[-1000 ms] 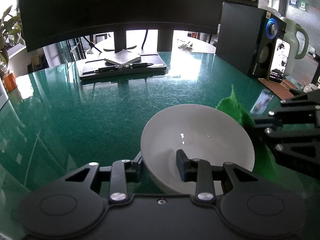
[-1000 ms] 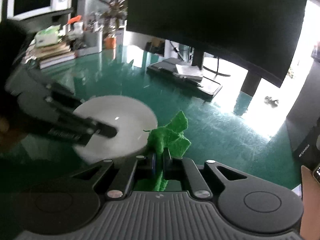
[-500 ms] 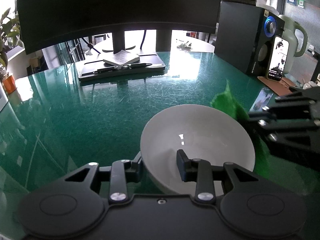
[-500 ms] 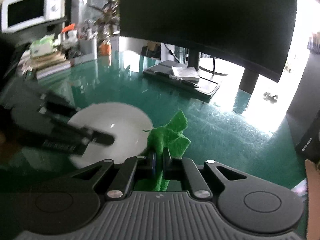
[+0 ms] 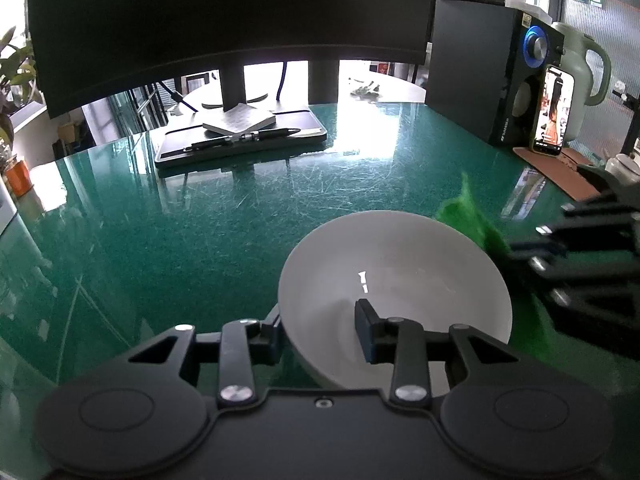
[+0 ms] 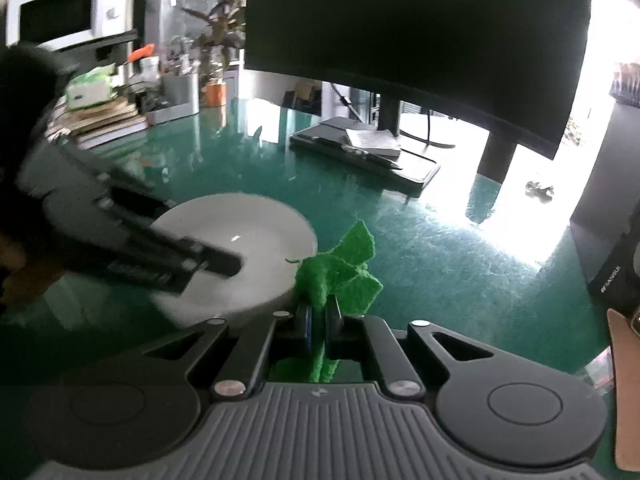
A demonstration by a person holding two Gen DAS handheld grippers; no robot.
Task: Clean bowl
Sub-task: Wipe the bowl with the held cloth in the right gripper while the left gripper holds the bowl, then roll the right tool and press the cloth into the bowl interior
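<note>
A white bowl (image 5: 400,272) rests low over the green glass desk (image 5: 200,232). My left gripper (image 5: 318,336) is shut on the bowl's near-left rim, one finger inside and one outside. The right wrist view shows the same bowl (image 6: 272,236) with the left gripper (image 6: 200,264) reaching in from the left. My right gripper (image 6: 318,312) is shut on a crumpled green cloth (image 6: 340,272) that sticks up past its fingertips. It hovers just off the bowl's right rim. From the left wrist, the cloth (image 5: 468,220) and right gripper (image 5: 560,264) appear blurred beside the bowl.
A large dark monitor (image 5: 224,12) stands at the back, with a notebook and pen (image 5: 240,136) on its stand tray. A black speaker (image 5: 492,80), a lit phone (image 5: 554,112) and a green kettle (image 5: 580,64) sit at right. Books (image 6: 104,120) and a microwave (image 6: 60,16) lie far left.
Both grippers drifted only slightly. The right gripper stays beside the bowl's right rim with the cloth. The holds on bowl and cloth are the same.
</note>
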